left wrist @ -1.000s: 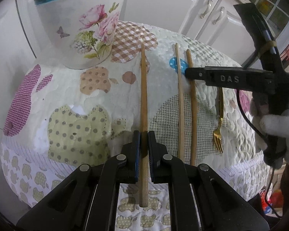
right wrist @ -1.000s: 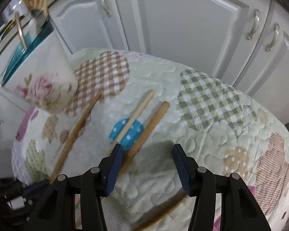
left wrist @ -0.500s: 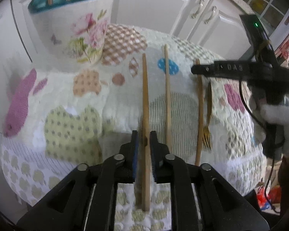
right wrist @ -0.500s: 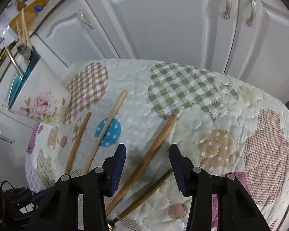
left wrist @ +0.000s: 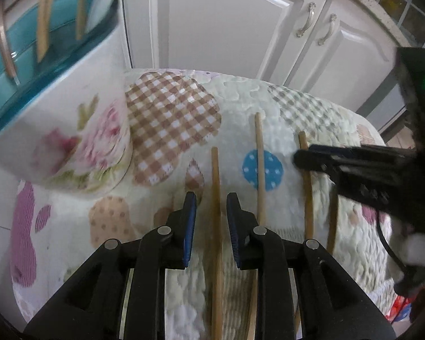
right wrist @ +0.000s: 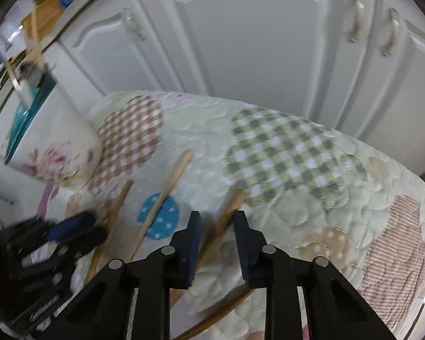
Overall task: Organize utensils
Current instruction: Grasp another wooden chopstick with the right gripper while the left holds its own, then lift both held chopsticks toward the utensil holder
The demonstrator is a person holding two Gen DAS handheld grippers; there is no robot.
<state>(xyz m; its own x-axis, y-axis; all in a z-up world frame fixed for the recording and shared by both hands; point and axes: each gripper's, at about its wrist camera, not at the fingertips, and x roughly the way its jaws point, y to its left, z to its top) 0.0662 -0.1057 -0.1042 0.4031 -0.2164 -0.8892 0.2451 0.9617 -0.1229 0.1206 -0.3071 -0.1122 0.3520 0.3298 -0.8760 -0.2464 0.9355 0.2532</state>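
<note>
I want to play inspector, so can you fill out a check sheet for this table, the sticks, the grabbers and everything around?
Surface: quilted patchwork cover, no spills seen.
Job's things: three wooden chopsticks lying side by side; floral holder already has utensils.
Clutter: nothing seen.
Grippers: left hand-held gripper opening, pads clear of the chopstick between them; right hand-held gripper closing around the right-hand chopstick, gap remains.
Cables: black cable hanging from the right hand-held gripper.
Surroundings: white cabinet doors behind.
</note>
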